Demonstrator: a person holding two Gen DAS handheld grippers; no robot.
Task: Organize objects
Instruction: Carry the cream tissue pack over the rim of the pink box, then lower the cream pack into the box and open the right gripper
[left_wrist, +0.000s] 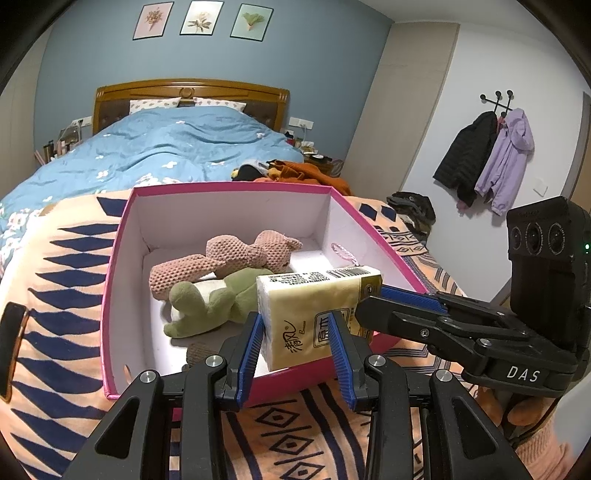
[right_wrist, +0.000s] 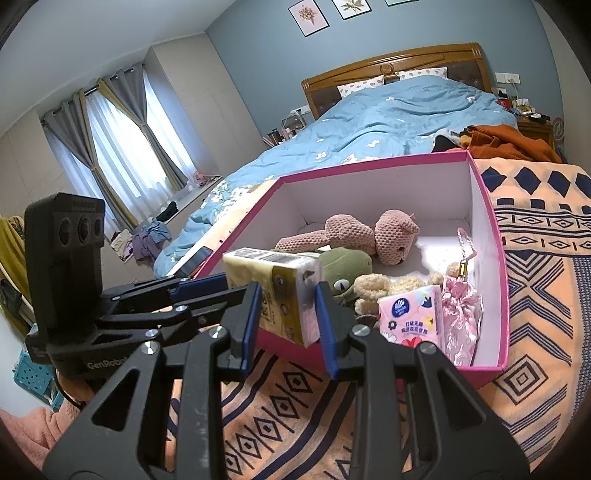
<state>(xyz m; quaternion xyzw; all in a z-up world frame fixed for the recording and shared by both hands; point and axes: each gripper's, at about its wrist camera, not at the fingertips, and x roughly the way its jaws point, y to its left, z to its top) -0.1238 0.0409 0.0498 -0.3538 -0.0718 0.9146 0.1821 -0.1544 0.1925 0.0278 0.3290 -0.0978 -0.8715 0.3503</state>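
Note:
A yellow tissue pack (left_wrist: 310, 306) (right_wrist: 273, 273) hangs over the near edge of the pink box (left_wrist: 229, 186) (right_wrist: 369, 162), held at both ends. My left gripper (left_wrist: 297, 332) (right_wrist: 225, 288) is shut on one end, and my right gripper (right_wrist: 288, 314) (left_wrist: 373, 301) is shut on the other. Inside the box lie a pink knitted plush (left_wrist: 236, 258) (right_wrist: 369, 236), a green frog plush (left_wrist: 210, 302) (right_wrist: 347, 266), a cream plush (right_wrist: 380, 288), a pink tissue pack (right_wrist: 410, 314) and a pink satin pouch (right_wrist: 461, 314).
The box rests on an orange patterned blanket (left_wrist: 59, 295) (right_wrist: 535, 277) at the foot of a bed with a blue duvet (left_wrist: 177, 147). A phone (left_wrist: 13, 343) (right_wrist: 195, 258) lies left of the box. Orange clothing (right_wrist: 498, 144) is heaped behind it.

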